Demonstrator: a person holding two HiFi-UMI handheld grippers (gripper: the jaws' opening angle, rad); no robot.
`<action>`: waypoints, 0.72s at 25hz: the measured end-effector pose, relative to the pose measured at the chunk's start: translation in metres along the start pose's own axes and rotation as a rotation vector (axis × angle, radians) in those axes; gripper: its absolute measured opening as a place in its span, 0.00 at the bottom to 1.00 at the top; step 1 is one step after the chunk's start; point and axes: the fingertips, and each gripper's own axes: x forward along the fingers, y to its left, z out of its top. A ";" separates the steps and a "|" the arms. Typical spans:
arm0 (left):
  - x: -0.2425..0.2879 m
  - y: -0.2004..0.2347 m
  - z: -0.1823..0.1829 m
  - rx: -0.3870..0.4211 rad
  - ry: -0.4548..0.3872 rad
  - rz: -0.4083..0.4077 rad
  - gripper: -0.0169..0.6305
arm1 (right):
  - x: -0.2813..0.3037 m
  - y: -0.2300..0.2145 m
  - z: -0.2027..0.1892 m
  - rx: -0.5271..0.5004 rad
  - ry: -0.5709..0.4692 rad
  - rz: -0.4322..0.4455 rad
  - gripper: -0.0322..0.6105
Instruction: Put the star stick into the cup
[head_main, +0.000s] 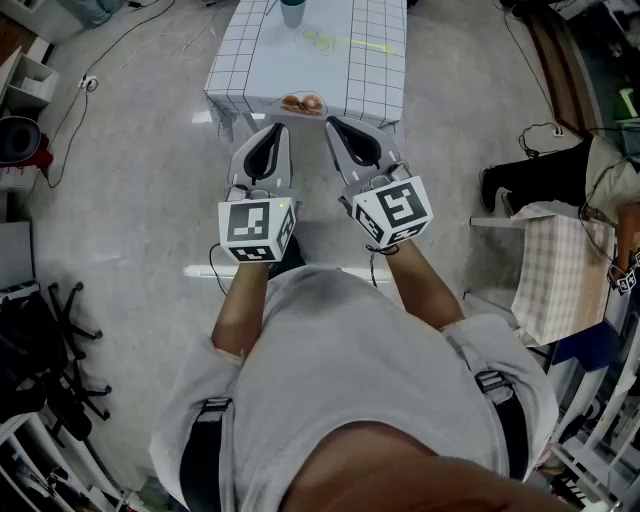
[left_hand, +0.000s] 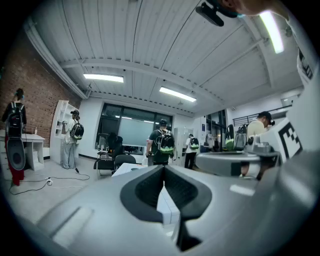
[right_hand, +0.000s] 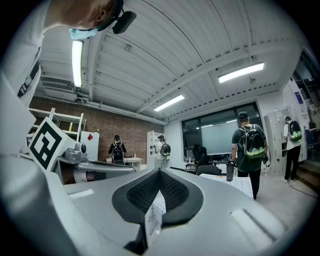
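Note:
A dark cup (head_main: 292, 12) stands at the far end of a white gridded table (head_main: 370, 70). The thin yellow-green star stick (head_main: 345, 42) lies flat on the table just right of the cup. Near the table's front edge sits a small dish (head_main: 302, 102) with brownish pieces. My left gripper (head_main: 277, 128) and right gripper (head_main: 334, 123) are held side by side in front of that edge, both shut and empty. In the left gripper view the left gripper (left_hand: 163, 168) has its pads together. The right gripper (right_hand: 160, 171) looks the same, with the cup (right_hand: 230, 171) ahead on the table.
A chair draped in checked cloth (head_main: 560, 270) stands at the right. Black equipment (head_main: 45, 370) and a shelf (head_main: 25, 80) are at the left, and cables (head_main: 110, 55) trail over the floor. Several people with backpacks (left_hand: 162, 145) stand beyond the table.

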 end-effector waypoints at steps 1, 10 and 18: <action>0.006 0.012 0.001 -0.002 0.000 -0.001 0.03 | 0.014 0.001 0.001 -0.001 0.001 0.001 0.05; 0.048 0.116 0.004 -0.026 0.041 -0.024 0.03 | 0.134 0.020 0.000 0.026 0.029 0.027 0.05; 0.089 0.168 -0.016 0.006 0.168 -0.153 0.03 | 0.194 -0.008 -0.028 0.085 0.125 -0.057 0.05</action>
